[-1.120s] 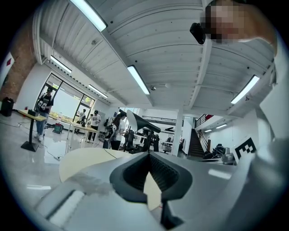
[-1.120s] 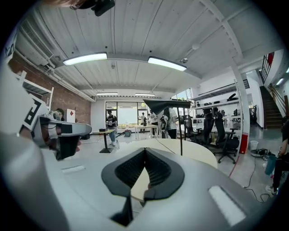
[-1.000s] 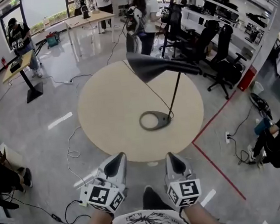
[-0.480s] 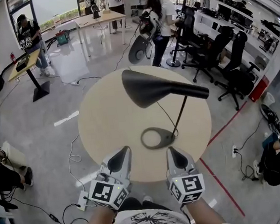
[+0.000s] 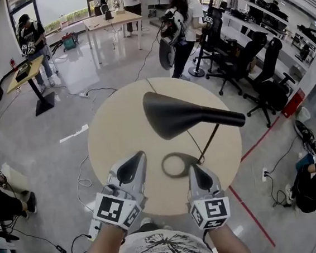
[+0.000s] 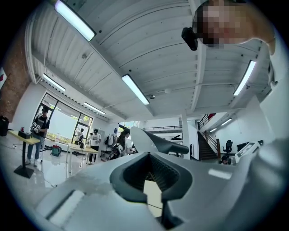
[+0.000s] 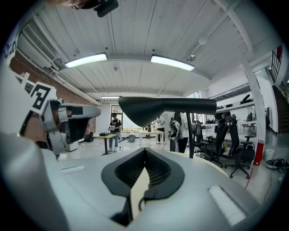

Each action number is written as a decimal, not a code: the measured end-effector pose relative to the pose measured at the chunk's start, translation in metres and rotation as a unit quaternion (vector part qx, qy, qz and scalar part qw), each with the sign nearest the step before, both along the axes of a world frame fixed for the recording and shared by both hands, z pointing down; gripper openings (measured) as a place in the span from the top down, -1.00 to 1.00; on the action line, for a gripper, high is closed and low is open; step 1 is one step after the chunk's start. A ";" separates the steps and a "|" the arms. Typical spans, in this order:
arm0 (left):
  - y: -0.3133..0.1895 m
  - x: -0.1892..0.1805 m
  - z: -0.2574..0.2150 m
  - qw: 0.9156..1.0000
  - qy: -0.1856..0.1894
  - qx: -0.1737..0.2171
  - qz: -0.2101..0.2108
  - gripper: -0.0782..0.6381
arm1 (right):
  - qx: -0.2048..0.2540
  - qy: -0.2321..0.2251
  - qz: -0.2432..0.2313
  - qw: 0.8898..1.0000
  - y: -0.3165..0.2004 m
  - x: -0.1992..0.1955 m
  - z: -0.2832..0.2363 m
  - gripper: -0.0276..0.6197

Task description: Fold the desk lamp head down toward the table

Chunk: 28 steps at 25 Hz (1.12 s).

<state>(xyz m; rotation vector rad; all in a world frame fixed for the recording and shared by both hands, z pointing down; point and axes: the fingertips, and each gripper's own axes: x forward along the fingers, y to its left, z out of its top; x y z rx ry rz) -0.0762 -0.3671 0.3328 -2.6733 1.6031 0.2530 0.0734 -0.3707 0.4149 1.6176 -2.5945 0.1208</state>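
Observation:
A black desk lamp stands on the round beige table [image 5: 115,119]. Its cone-shaped head [image 5: 182,116] is held level above the table on a thin slanted stem [image 5: 209,141], which rises from a ring-shaped base [image 5: 175,165]. My left gripper [image 5: 133,160] hovers over the table's near side, just left of the base, with its jaws shut and empty. My right gripper [image 5: 200,172] is also shut and empty, right beside the base and below the stem. The lamp head [image 6: 159,142] shows ahead in the left gripper view. In the right gripper view the head [image 7: 165,107] spans the scene above the right gripper [image 7: 143,170].
Black office chairs [image 5: 265,75] stand to the right of the table. A person [image 5: 183,22] stands just beyond it, and others work at desks [image 5: 110,20] further back. A red line [image 5: 250,147] and cables [image 5: 82,176] run across the grey floor.
Both grippers have moved forward from off the table's near edge to over its surface beside the lamp base. The lamp keeps the same pose.

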 end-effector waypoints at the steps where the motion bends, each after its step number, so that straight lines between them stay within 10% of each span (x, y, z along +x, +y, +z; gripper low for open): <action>1: -0.006 -0.003 -0.010 1.000 -0.002 0.011 0.002 0.77 | 0.001 -0.001 0.003 1.000 -0.004 -0.001 -0.001 0.89; 14: -0.071 -0.019 -0.108 0.993 -0.026 0.102 0.044 0.77 | -0.017 -0.017 0.015 1.000 -0.026 -0.034 0.003 0.89; 28: -0.093 -0.015 -0.074 0.995 -0.022 0.060 0.072 0.77 | -0.043 0.007 0.054 0.998 -0.025 -0.029 0.017 0.89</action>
